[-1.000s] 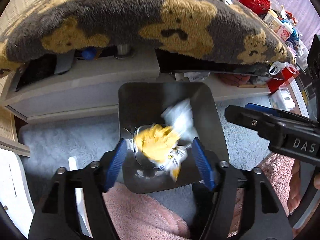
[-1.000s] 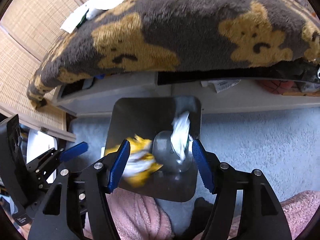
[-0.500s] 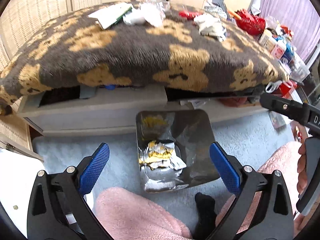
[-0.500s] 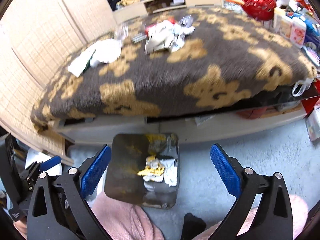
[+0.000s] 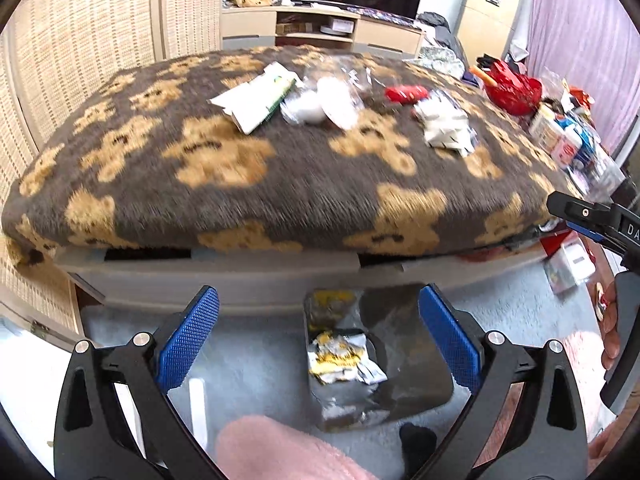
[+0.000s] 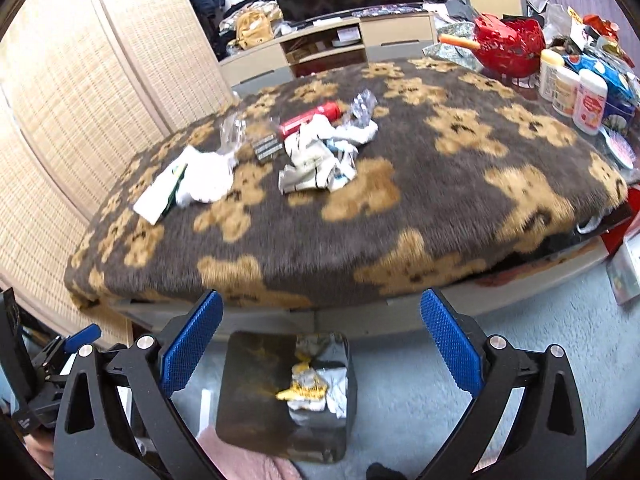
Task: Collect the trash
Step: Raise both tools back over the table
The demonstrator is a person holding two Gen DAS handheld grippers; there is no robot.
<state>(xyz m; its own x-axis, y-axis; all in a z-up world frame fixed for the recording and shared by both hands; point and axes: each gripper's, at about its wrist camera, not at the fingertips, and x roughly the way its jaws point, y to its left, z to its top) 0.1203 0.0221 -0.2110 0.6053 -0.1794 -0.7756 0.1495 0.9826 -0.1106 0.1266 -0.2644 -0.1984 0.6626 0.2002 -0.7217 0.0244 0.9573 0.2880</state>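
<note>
Jaws of both grippers wide apart, holding nothing

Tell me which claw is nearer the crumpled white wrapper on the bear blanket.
Right. The right claw faces the crumpled white wrapper nearly head-on; the left claw sits further left, wrapper off to its right.

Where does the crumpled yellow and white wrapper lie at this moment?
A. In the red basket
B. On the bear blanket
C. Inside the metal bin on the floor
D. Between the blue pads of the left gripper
C. The yellow and white wrapper lies inside the metal bin on the carpet, below the bear blanket; both the left gripper and the right gripper are open and empty.
</note>
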